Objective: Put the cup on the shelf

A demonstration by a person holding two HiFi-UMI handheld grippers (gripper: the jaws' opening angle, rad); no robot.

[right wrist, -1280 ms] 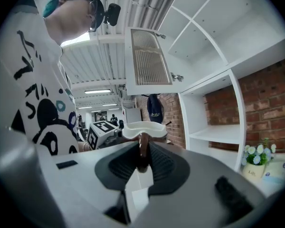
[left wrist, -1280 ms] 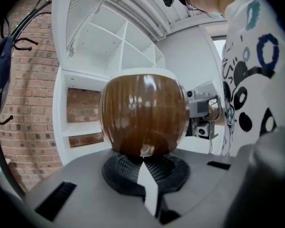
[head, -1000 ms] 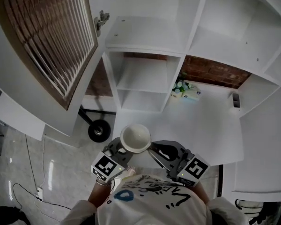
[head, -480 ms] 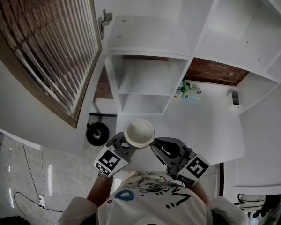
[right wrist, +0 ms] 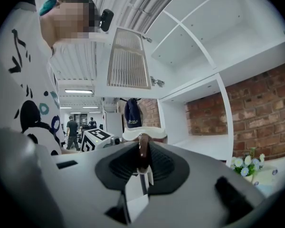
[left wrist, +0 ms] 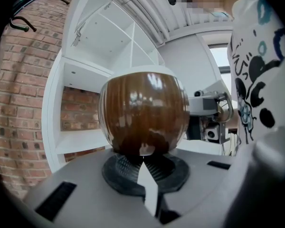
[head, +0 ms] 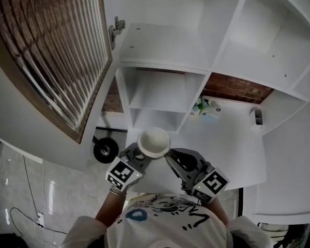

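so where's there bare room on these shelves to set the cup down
Both cubbies straight ahead are bare: the upper cubby and the lower cubby, each between white uprights. The wide shelf above them is bare too. The ledge on the right is open between the flowers and the small dark object. Tightest: beside the open louvred door, left.
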